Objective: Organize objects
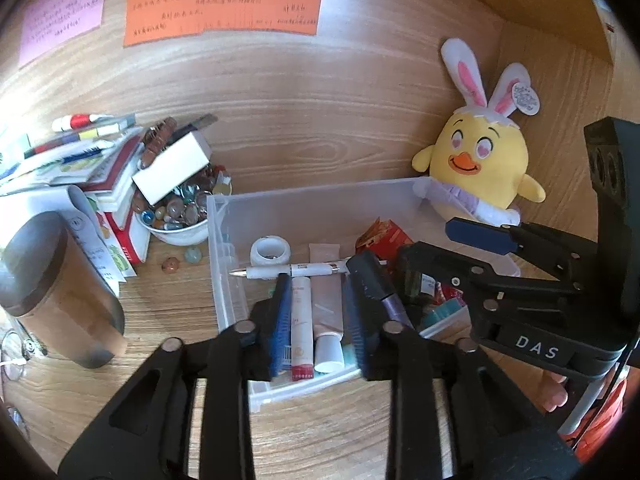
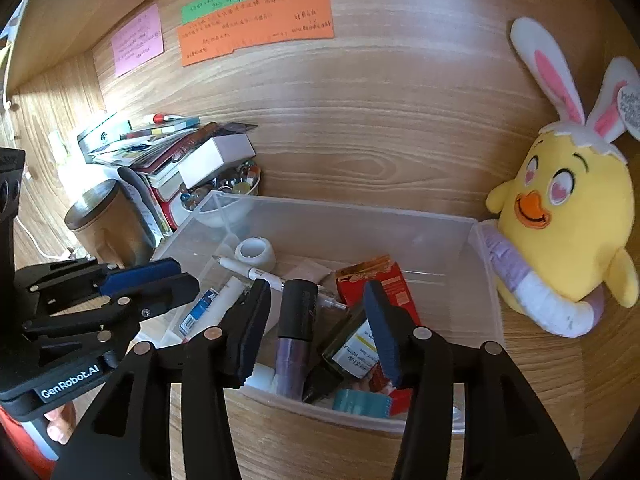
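A clear plastic bin (image 1: pixel 216 216) (image 2: pixel 486 280) stands on the wooden desk, holding a white pen (image 1: pixel 292 269), a white tape roll (image 1: pixel 270 251), a red box (image 2: pixel 384 280) and several tubes. My left gripper (image 1: pixel 320 320) is open over the bin's near left part, with a white red-capped tube (image 1: pixel 302 320) and a beige tube (image 1: pixel 326 312) lying below its gap. My right gripper (image 2: pixel 320 332) is open over the near right part. A purple tube with a black cap (image 2: pixel 294 340) and a dark bottle (image 2: pixel 352 350) lie between its fingers, untouched by the pads.
A yellow chick plush (image 1: pixel 480 160) (image 2: pixel 560 220) leans against the bin's right side. Left of the bin are a bowl of marbles (image 1: pixel 180 208), a stack of books (image 1: pixel 100 168) and a brown jar (image 1: pixel 60 288). Two loose marbles (image 1: pixel 172 266) lie on the desk. Coloured notes (image 1: pixel 224 12) hang on the back panel.
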A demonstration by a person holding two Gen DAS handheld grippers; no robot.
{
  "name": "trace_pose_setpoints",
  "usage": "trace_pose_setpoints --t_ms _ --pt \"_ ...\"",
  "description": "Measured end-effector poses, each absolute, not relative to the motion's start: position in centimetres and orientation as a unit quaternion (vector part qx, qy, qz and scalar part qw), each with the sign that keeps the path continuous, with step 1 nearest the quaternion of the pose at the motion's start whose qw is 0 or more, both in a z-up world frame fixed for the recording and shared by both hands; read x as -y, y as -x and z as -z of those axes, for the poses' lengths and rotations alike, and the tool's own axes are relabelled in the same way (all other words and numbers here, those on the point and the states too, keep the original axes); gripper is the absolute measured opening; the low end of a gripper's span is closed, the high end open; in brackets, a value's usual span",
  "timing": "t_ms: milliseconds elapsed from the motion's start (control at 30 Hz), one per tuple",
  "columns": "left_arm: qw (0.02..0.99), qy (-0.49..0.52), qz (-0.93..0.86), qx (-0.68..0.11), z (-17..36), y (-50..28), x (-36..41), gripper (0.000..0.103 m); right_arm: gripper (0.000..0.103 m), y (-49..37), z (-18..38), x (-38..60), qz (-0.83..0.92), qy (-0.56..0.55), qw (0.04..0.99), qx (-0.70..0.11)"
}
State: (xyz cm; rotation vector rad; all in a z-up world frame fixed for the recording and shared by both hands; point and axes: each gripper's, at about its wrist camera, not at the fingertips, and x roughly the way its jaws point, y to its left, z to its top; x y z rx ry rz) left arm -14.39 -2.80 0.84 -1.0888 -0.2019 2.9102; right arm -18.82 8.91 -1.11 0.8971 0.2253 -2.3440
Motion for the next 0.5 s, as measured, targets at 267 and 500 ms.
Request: trace_pose_setpoints --t_ms 267,500 --pt "0.004 0.321 -0.946 0.050 -1.9 12.0 2.2 0.071 0.074 16.2 0.1 -10.4 0.900 -0.308 0.287 -0.114" --pt "-0.005 0.303 -0.953 0.030 -2.2 9.8 1.0 0.100 0.084 14.4 -0.1 -12.1 0.910 -0.292 0.267 -0.125"
